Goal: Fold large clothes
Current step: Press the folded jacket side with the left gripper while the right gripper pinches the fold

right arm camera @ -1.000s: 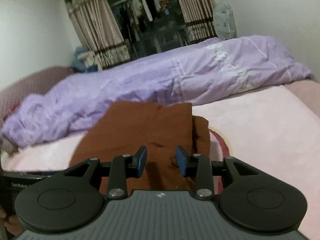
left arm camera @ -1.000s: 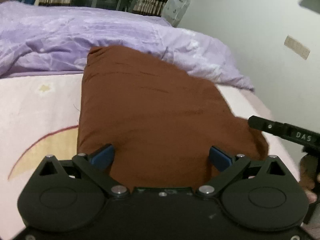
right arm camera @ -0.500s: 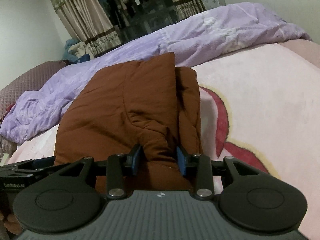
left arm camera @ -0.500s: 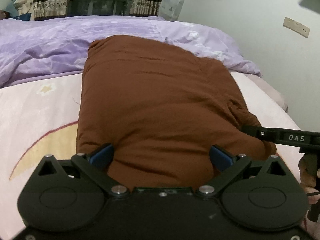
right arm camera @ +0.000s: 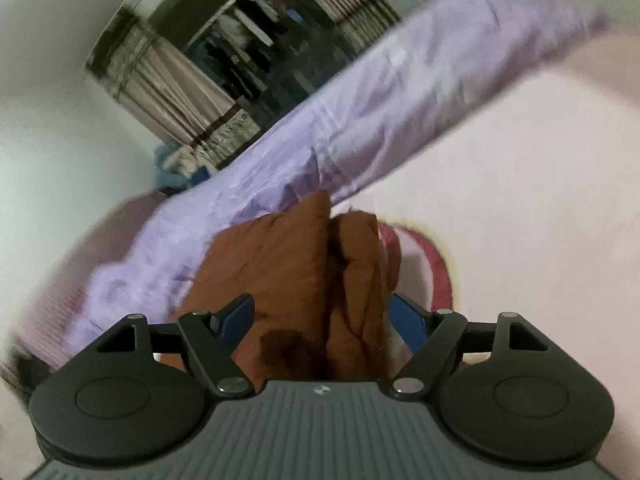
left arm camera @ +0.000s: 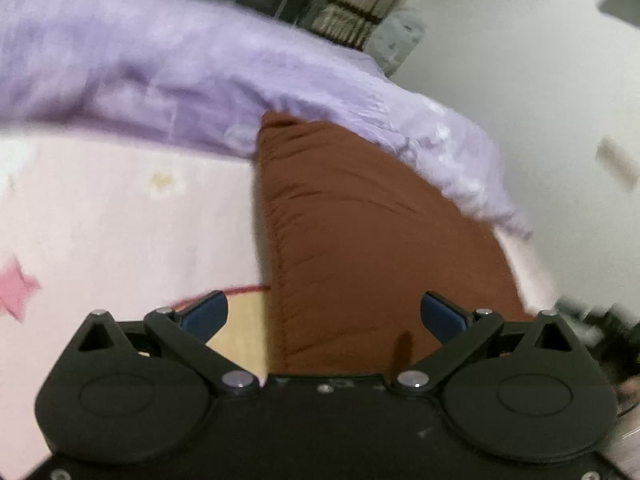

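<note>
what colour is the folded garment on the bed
Brown, a rusty shade. The garment shows best in the left wrist view.

Two matte black handheld grippers, the left gripper (left arm camera: 323,312) and the right gripper (right arm camera: 322,318), each with round side discs, angled linkage bars, silver screws and blue pads (left arm camera: 206,312) on the jaws; the right one's housing is ribbed grey.
</note>
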